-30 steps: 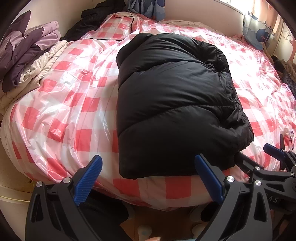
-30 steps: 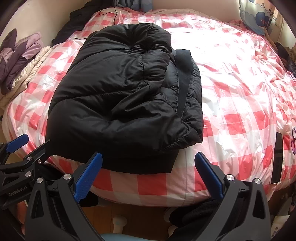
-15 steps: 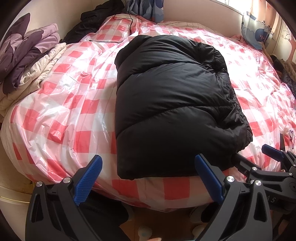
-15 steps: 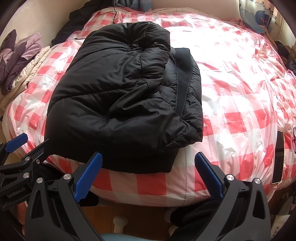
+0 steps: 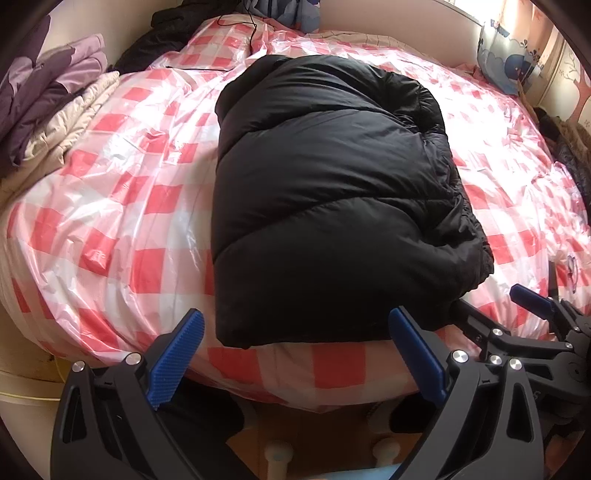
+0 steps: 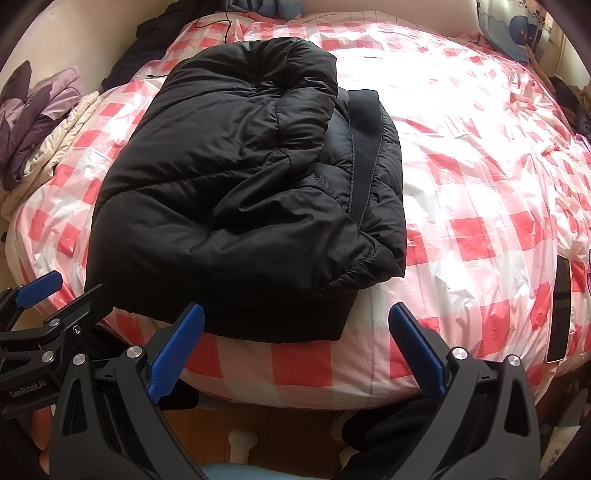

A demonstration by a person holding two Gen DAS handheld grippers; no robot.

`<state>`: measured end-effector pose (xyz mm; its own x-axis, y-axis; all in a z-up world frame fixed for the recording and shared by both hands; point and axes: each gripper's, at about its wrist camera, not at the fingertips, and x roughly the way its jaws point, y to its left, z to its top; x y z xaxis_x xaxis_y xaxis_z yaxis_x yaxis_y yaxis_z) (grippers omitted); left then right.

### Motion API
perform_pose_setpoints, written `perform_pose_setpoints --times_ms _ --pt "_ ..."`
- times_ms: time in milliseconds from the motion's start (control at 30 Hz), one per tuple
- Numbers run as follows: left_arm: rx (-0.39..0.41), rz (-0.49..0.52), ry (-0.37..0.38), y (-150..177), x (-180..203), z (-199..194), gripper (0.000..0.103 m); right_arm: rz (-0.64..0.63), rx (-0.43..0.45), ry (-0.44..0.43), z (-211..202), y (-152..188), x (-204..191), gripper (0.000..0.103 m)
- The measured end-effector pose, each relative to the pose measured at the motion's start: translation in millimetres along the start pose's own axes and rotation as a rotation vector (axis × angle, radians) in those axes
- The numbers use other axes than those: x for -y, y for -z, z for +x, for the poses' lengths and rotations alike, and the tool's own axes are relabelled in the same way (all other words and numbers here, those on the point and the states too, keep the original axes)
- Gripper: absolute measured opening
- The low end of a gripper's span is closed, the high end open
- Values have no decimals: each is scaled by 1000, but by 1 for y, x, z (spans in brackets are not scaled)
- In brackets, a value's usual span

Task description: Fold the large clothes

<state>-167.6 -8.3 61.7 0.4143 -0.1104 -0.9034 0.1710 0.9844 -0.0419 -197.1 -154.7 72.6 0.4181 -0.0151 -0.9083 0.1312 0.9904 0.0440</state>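
A black puffer jacket (image 5: 332, 199) lies folded into a thick bundle on the red-and-white checked bed cover (image 5: 122, 206). The right wrist view shows the jacket (image 6: 236, 192) with its folded edges and a dark band on the right side. My left gripper (image 5: 295, 350) is open just off the bed's near edge, below the jacket's hem, holding nothing. My right gripper (image 6: 295, 350) is also open at the near edge, empty, beside the jacket's right corner. Each gripper shows at the edge of the other's view.
Folded purple and beige clothes (image 5: 55, 107) are stacked at the bed's left edge. Dark garments (image 5: 166, 33) and a black cable lie at the far end. A blue patterned pillow (image 5: 509, 62) sits far right. A dark phone (image 6: 559, 310) lies near the right edge. Wooden floor is below.
Both grippers have shifted slightly relative to the bed; the jacket sits a little more to the left in the left wrist view. The jacket itself has not changed shape.
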Motion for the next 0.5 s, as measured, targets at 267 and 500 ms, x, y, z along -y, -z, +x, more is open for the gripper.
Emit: perform_pose_setpoints --times_ms 267,500 --pt "4 10 -17 0 1 -1 96 3 0 -3 0 0 1 97" --pt "7 15 -19 0 4 -2 96 8 -2 -7 0 4 -1 97"
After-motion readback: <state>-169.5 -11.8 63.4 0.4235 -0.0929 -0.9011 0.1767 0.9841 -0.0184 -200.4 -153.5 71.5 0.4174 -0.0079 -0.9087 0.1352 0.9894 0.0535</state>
